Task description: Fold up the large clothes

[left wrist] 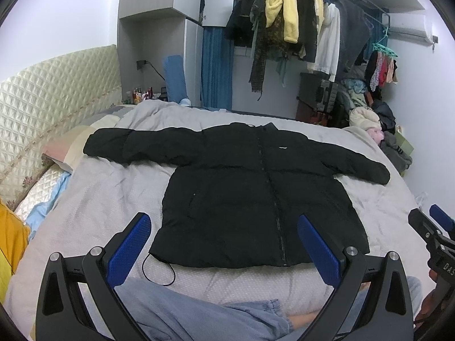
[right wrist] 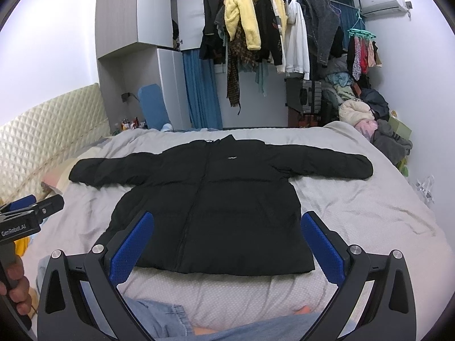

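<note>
Left gripper (left wrist: 224, 238): wide open, empty, above the hem.
Right gripper (right wrist: 227, 238): wide open, empty.
Black puffer jacket (right wrist: 210, 204): flat on the bed (right wrist: 355, 213), sleeves spread.
Risk: slick padding may slip from a shallow pinch; hem drawcord (left wrist: 159, 270) may snag.

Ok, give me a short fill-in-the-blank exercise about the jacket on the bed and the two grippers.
1. The black jacket lies flat on the bed with both sleeves spread ____.
2. The left gripper and the right gripper both have their jaws ____.
3. The yellow fleece hangs on the ____ behind the bed.
4. The colour of the gripper pads is ____.

Missing words: out; open; rack; blue
</note>
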